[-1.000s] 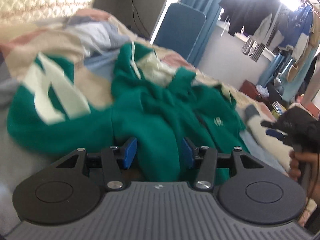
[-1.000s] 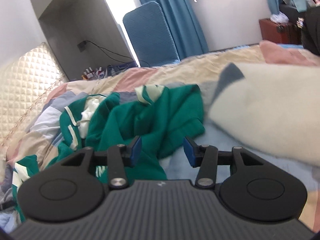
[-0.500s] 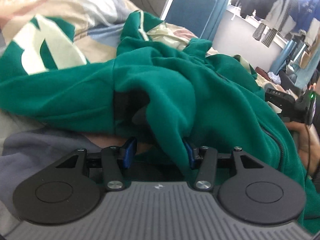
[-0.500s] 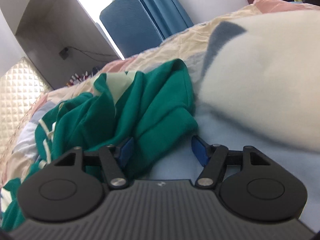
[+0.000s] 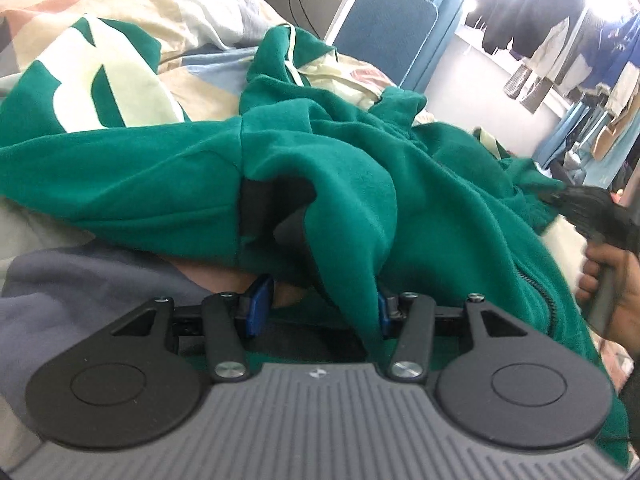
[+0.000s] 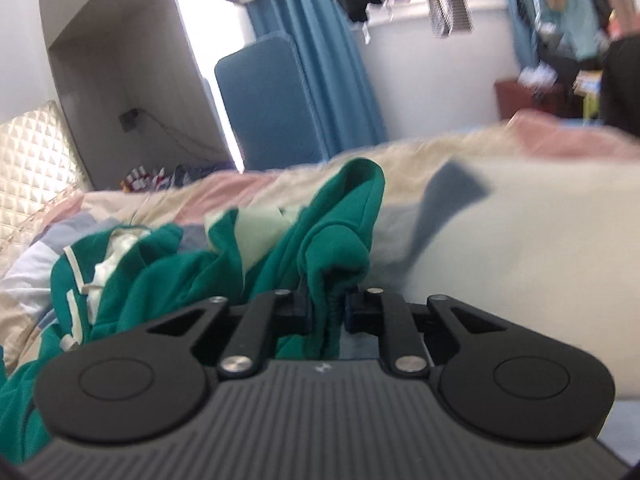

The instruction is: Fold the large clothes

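A crumpled green hoodie (image 5: 360,176) with cream lettering lies on the bed. In the left wrist view my left gripper (image 5: 318,308) is open, and a fold of the hoodie hangs between its blue pads without being pinched. In the right wrist view my right gripper (image 6: 326,310) is shut on a bunched green edge of the hoodie (image 6: 332,248) and holds it lifted. The right gripper also shows at the right of the left wrist view (image 5: 592,212), with the hand behind it.
The bed has a patchwork quilt (image 5: 192,12) and a grey cloth (image 5: 80,280) in front. A cream and blue blanket (image 6: 520,220) lies right of the hoodie. A blue chair (image 6: 272,100) stands behind the bed. Clothes (image 5: 560,20) hang by the window.
My right gripper has closed on the hoodie's edge and lifted it. My left gripper has pushed in under the hoodie's fold and stays open.
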`<state>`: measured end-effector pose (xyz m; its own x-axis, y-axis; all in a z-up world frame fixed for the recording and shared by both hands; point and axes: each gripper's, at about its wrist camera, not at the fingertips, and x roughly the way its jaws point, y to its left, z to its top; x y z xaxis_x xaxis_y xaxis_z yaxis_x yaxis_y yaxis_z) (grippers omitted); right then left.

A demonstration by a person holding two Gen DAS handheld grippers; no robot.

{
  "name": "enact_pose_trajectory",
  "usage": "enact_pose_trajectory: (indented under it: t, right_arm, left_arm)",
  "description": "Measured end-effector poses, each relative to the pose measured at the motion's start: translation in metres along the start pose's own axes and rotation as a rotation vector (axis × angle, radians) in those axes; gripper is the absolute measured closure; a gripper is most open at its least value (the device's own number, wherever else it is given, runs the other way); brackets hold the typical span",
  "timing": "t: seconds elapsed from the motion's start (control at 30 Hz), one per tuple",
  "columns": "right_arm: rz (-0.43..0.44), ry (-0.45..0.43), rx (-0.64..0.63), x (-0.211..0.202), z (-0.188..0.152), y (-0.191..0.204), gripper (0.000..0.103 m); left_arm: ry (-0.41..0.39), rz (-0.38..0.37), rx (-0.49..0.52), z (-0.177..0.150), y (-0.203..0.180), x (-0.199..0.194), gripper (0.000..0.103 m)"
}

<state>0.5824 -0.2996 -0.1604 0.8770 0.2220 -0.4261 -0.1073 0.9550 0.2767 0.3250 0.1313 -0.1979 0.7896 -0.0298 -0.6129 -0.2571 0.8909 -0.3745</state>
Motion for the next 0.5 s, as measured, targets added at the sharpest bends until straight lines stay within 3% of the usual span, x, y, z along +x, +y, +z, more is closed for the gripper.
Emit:
enact_pose_trajectory:
  t: [0.5]
  right_arm:
    - [-0.226,-0.233,-0.002,-0.236,0.067,-0.081,0.089]
  left_arm:
    - [-0.019,-0.046,-0.114,-0.007,0.015,-0.084,0.047]
